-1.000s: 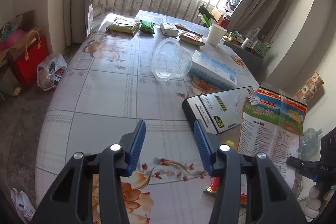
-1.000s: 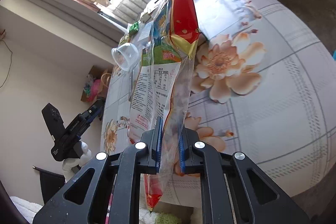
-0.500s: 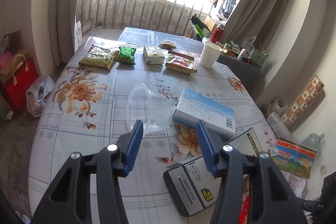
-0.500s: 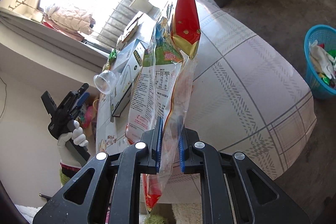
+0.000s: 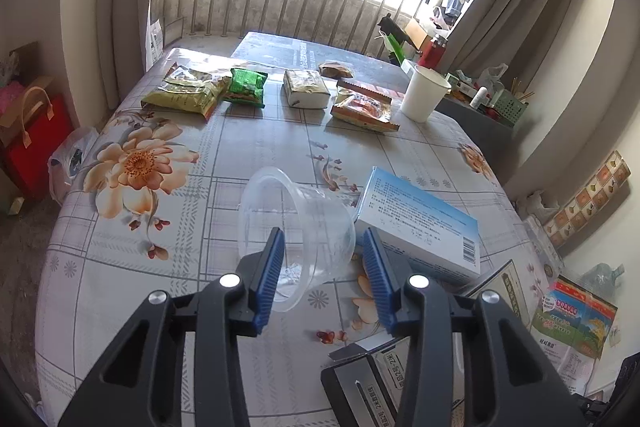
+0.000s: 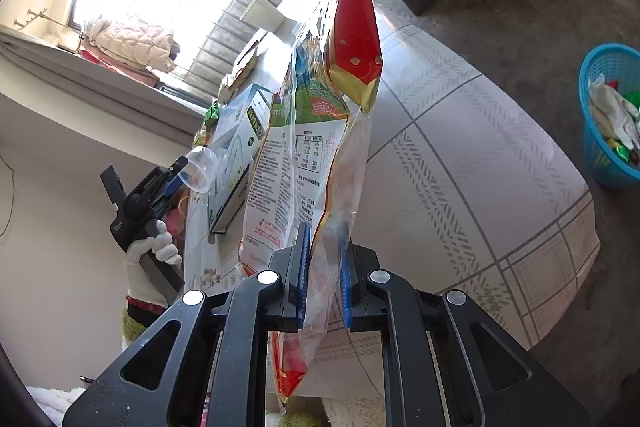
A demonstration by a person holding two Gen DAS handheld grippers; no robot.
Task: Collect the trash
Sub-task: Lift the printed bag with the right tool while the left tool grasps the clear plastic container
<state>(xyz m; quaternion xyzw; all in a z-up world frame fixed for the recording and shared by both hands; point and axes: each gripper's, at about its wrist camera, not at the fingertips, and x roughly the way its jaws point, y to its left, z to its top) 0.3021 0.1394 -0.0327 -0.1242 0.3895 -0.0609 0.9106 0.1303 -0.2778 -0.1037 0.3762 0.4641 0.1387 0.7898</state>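
From the left wrist, we see our left gripper point(image 5: 322, 259) closing its blue jaws around a clear plastic cup point(image 5: 296, 227) lying on its side on the flowered table point(image 5: 132, 163); whether the pads touch the cup yet we cannot tell. A blue-and-white box point(image 5: 420, 223) lies just beside the cup. Snack packets point(image 5: 188, 93) and a white paper cup point(image 5: 424, 93) sit at the far end.

From the right wrist, our right gripper point(image 6: 323, 263) stands narrow, pinching an empty food bag point(image 6: 316, 131) upright above the table edge. A blue basket point(image 6: 600, 147) of trash stands on the floor at right. At left, a gloved hand point(image 6: 150, 255) holds the other gripper at the cup.
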